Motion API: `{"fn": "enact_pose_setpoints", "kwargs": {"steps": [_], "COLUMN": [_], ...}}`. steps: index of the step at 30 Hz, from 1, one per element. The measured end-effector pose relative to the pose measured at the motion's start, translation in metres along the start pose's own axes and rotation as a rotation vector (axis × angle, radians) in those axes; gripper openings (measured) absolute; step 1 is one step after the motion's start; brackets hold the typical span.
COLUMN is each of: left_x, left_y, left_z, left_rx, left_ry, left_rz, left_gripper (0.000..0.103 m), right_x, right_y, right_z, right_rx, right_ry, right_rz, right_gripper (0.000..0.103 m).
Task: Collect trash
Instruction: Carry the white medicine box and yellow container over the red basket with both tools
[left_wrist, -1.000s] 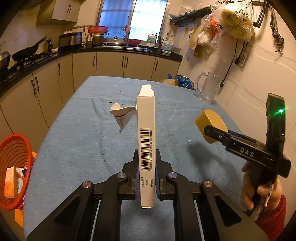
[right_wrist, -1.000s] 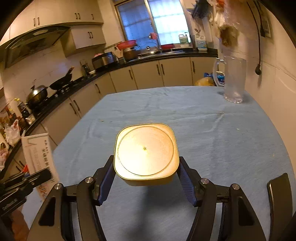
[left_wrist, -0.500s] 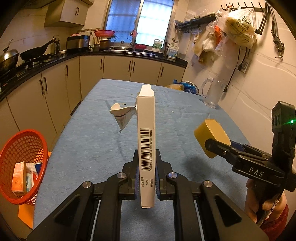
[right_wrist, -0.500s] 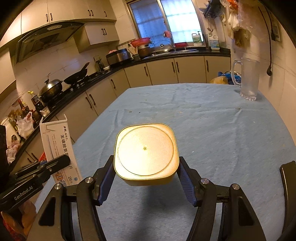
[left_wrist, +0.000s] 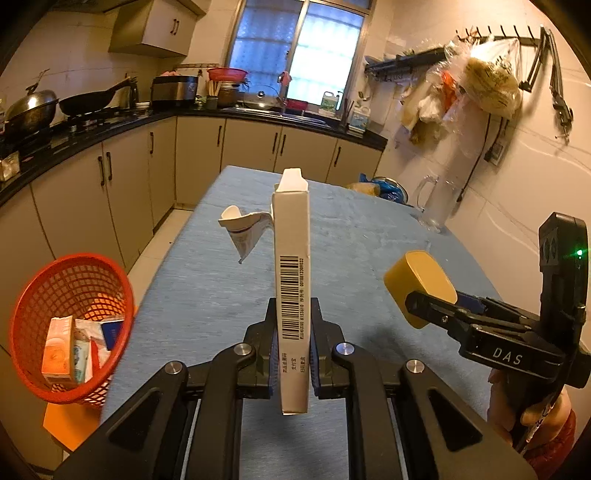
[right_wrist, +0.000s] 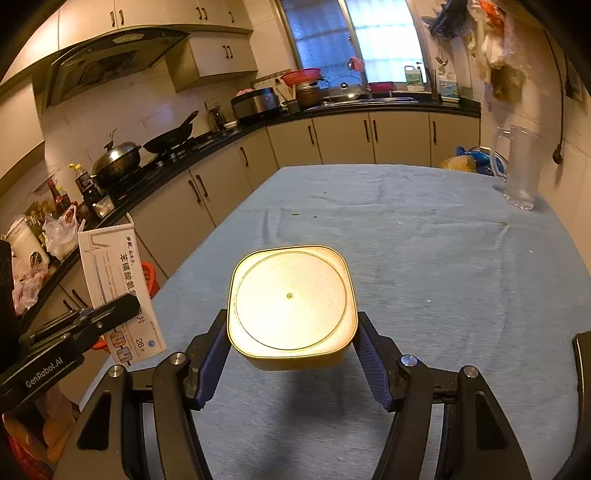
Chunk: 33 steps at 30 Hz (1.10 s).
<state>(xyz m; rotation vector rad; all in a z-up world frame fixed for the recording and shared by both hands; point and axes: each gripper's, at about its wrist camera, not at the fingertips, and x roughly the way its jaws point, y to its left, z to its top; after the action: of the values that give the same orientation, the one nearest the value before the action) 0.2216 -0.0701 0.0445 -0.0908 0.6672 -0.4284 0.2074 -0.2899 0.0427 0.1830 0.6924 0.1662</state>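
A thin white box with a bar code stands upright in the air, above the near end of the worktop. Its top flap is torn open and a curled bit of card sticks out to the left. The left claw pinches the box by its two flat sides, with its fingers pressed tight on it.

A yellow tub with round corners is also up in the air over the blue cloth of the worktop. The right claw holds it from both sides, spread wide to fit around it. The blue pads touch the tub's walls. In the left view, a hand in a red sleeve grips the handle of that claw.

A red basket sits low down, off the left edge of the worktop. It has small boxes and papers inside.

At the far right of the worktop stands a clear jug. Pots and a pan sit on the stove by the wall.
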Motion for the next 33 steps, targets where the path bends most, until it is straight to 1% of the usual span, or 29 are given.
{"fn": "enact_pose_setpoints", "kwargs": {"steps": [8,16,26,33], "left_x": [-0.018,-0.039,-0.058,-0.067], "left_y": [0.028,0.067,0.117,0.161], "left_z": [0.002,0.0,0.003,-0.001], "left_rx": [-0.033,-0.082,-0.141,-0.193], "left_ry": [-0.034,-0.068,-0.102,-0.112], "left_rz": [0.02,0.048,0.108,0.161], "left_gripper": [0.012,0.012,0.012,0.012], "right_x": [0.011,0.028,0.051,0.072], "right_y": [0.031,0.067,0.121,0.16], "right_z": [0.006,0.013,0.019,0.022], "right_rx": [-0.037,-0.081,-0.152,-0.185], "right_ry": [0.019,0.047,0.077,0.112], "right_rz": [0.034,0.076,0.134,0.187], "right_gripper": [0.07,0.07,0.07,0.07]}}
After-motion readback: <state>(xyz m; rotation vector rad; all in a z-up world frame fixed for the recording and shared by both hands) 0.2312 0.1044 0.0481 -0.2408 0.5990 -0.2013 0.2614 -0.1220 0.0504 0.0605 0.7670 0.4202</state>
